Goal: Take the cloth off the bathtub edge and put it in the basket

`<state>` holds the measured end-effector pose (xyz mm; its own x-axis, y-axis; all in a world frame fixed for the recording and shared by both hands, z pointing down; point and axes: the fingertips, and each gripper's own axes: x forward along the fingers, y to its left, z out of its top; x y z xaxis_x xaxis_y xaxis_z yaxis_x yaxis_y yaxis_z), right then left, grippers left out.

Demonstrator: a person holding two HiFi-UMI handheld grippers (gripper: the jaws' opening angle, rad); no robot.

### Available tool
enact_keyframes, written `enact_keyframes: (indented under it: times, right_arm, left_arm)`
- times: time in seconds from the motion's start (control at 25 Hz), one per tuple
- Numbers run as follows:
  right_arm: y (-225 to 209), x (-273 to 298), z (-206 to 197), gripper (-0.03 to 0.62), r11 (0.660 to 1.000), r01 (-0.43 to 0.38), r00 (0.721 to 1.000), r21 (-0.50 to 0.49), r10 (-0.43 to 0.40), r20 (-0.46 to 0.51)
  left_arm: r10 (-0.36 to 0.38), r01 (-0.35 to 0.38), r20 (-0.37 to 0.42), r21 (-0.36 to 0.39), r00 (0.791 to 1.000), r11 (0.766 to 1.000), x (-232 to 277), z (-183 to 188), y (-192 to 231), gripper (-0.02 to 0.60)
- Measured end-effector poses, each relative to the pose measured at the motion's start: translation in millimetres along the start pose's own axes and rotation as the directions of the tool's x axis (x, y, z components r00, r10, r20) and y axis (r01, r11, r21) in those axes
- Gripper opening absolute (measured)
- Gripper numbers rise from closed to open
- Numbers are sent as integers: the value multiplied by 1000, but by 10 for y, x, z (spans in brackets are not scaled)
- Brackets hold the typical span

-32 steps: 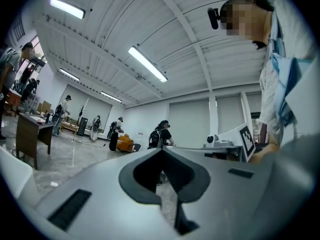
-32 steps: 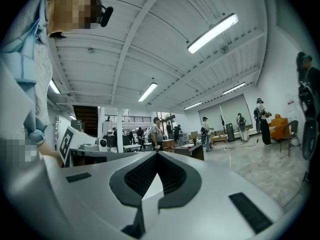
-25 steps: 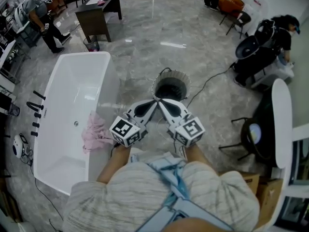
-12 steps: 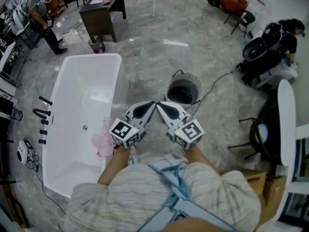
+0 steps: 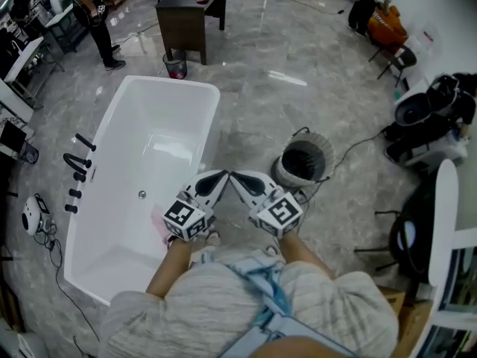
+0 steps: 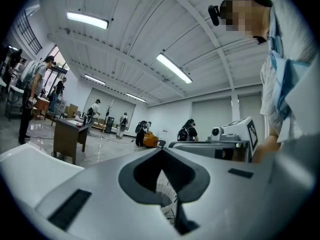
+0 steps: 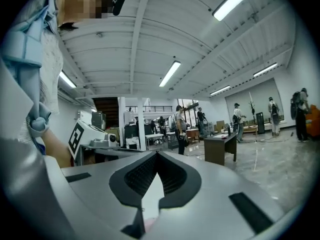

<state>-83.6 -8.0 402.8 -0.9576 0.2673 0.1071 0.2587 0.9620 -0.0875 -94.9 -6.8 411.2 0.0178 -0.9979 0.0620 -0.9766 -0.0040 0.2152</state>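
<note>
The pink cloth [image 5: 159, 223] hangs over the near edge of the white bathtub [image 5: 127, 162], mostly hidden behind my left gripper's marker cube. The round slatted basket [image 5: 303, 161] stands on the floor to the right of the tub. My left gripper [image 5: 224, 175] and right gripper [image 5: 234, 177] are held side by side in front of me, tips almost touching, both shut and empty, above the floor between tub and basket. In the left gripper view the shut gripper [image 6: 161, 150] frames part of the basket [image 6: 167, 198]. In the right gripper view that gripper [image 7: 156, 154] is shut too.
A dark desk [image 5: 190, 17] and a small bin [image 5: 176, 66] stand beyond the tub. A person [image 5: 93, 6] stands at the far left. Black tap fittings [image 5: 74, 166] sit left of the tub. A cable runs from the basket towards chairs and equipment [image 5: 428, 118] on the right.
The tub and basket have slid right and down in the head view as I moved. Both grippers stayed shut and together. The cloth is more hidden behind the left gripper.
</note>
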Motion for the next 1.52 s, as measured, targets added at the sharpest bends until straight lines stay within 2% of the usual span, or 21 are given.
enact_keyframes:
  times: [0.44, 0.56, 0.8, 0.96, 1.28, 1.52]
  right_arm:
    - [597, 955, -45, 3, 989, -132, 991, -71, 130, -30]
    - [640, 1065, -47, 3, 986, -154, 988, -69, 153, -28]
    - [610, 1135, -72, 3, 973, -226, 972, -36, 223, -81]
    - [570, 1252, -151, 3, 960, -272, 960, -71, 265, -93]
    - [838, 1458, -476, 3, 913, -405, 905, -48, 393, -165]
    - [1124, 1663, -867, 3, 863, -504, 839, -14, 486, -245]
  left_arm:
    - [123, -123, 40, 10, 992, 992, -844, 47, 760, 3]
    - [142, -142, 46, 3, 989, 990, -913, 31, 852, 3]
    - [176, -176, 39, -13, 984, 984, -848, -18, 953, 3]
    - [208, -208, 25, -14, 978, 978, -850, -104, 1067, 3]
    - [298, -298, -12, -73, 954, 952, -1136, -464, 1218, 3]
    - [367, -372, -61, -108, 928, 922, -1473, -842, 1368, 3]
